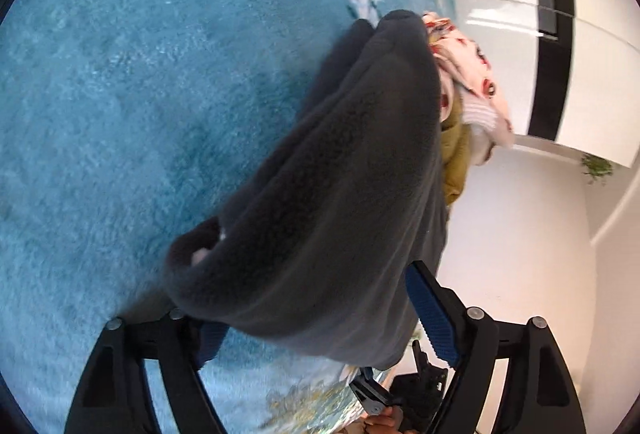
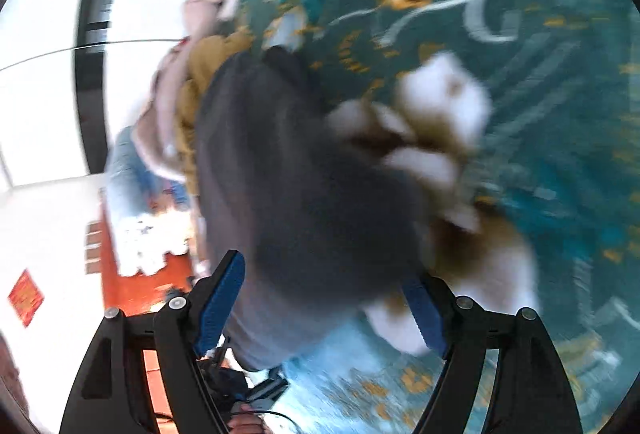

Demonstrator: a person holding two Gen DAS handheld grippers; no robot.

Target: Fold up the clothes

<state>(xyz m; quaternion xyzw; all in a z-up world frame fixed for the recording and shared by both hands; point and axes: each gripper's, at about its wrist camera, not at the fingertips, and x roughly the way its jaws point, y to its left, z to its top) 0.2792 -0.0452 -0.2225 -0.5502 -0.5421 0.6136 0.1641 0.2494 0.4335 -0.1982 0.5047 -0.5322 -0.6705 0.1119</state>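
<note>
Hand-held gripper [image 1: 320, 314] clamps dark fleece garment [image 1: 320, 194] above blue rug [image 1: 140, 94].

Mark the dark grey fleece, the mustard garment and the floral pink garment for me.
dark grey fleece [image 1: 320, 194]: left wrist view, middle of its bunched body.
mustard garment [image 1: 454, 154]: left wrist view, exposed fold beside the fleece.
floral pink garment [image 1: 476, 74]: left wrist view, printed upper part.

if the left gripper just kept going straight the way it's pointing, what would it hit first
The dark grey fleece garment. It already fills the space between the left gripper jaws, so it looks like nothing else comes first.
</note>
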